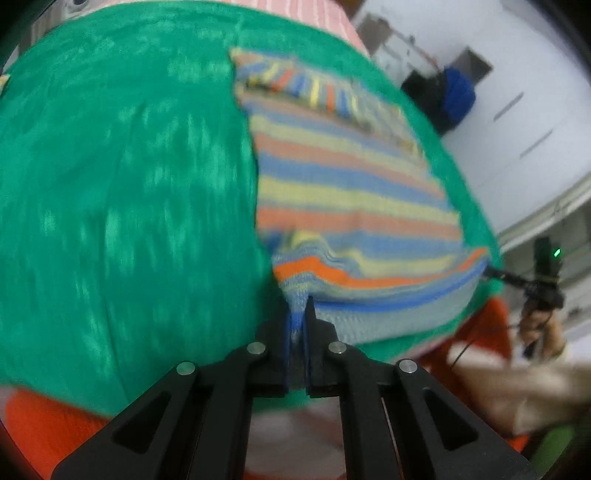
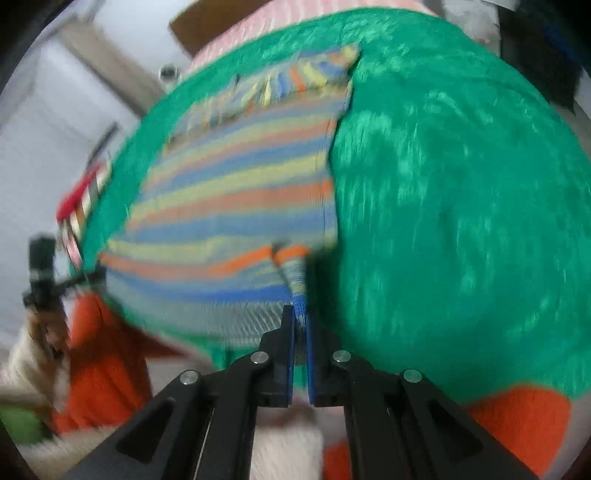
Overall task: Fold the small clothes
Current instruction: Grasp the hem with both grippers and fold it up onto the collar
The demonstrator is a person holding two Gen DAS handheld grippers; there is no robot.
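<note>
A small knit garment with blue, yellow and orange stripes (image 1: 351, 184) lies on a green cloth (image 1: 110, 184). My left gripper (image 1: 297, 310) is shut on its near left corner, and the near hem is lifted off the cloth. In the right wrist view the same garment (image 2: 236, 192) lies on the green cloth (image 2: 461, 221), and my right gripper (image 2: 300, 314) is shut on its near right corner. The far end with the striped collar stays flat on the cloth. Both views are blurred by motion.
The green cloth covers a pink striped surface (image 1: 314, 14). Orange fabric (image 2: 517, 417) lies below the near edge. White cabinets (image 1: 517, 110) and a dark blue object (image 1: 456, 96) stand beyond the table. A striped item (image 2: 85, 206) lies at the cloth's left edge.
</note>
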